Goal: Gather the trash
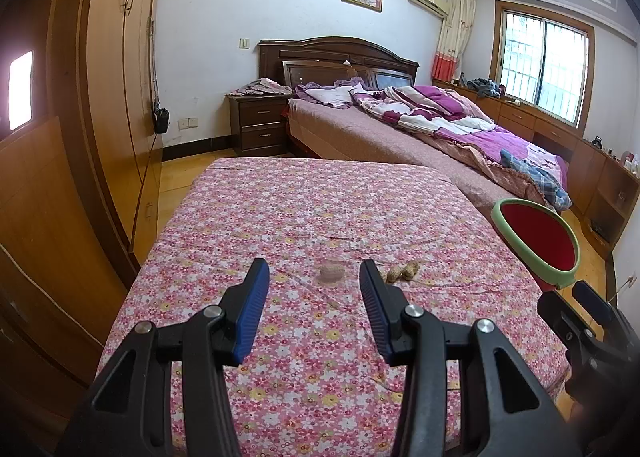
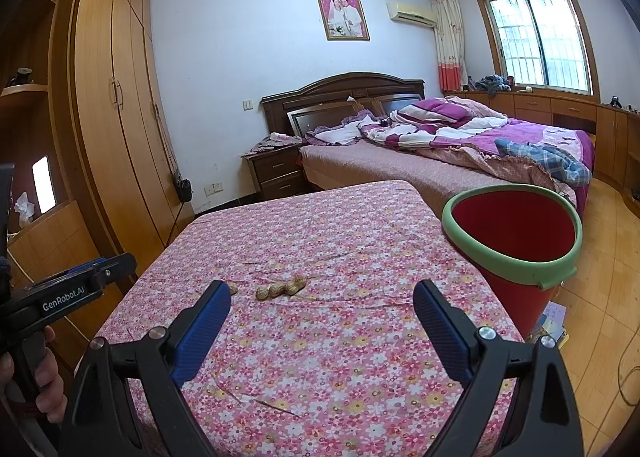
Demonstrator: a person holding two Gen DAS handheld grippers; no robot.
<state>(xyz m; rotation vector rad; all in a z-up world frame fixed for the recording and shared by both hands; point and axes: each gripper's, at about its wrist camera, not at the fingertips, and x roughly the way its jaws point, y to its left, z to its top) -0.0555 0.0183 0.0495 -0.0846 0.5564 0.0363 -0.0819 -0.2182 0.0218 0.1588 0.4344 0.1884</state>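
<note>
Peanut shells lie on a table with a pink flowered cloth [image 1: 320, 209]. One single shell [image 1: 331, 272] lies just ahead, between the tips of my open, empty left gripper [image 1: 314, 277]. A cluster of shells [image 1: 402, 272] lies to its right, beside the right finger. In the right wrist view the cluster [image 2: 280, 288] lies ahead and left of my open, empty right gripper [image 2: 322, 297], and the single shell [image 2: 233, 289] peeks past the left finger. A red bin with a green rim [image 2: 516, 241] stands off the table's right edge, also in the left wrist view [image 1: 540, 241].
A bed with purple bedding [image 2: 460, 145] stands behind the table, a nightstand [image 2: 276, 169] to its left. A wooden wardrobe [image 1: 112, 97] runs along the left. The left gripper's body [image 2: 68, 297] shows at the left of the right wrist view. Low cabinets [image 2: 560, 113] run under the window.
</note>
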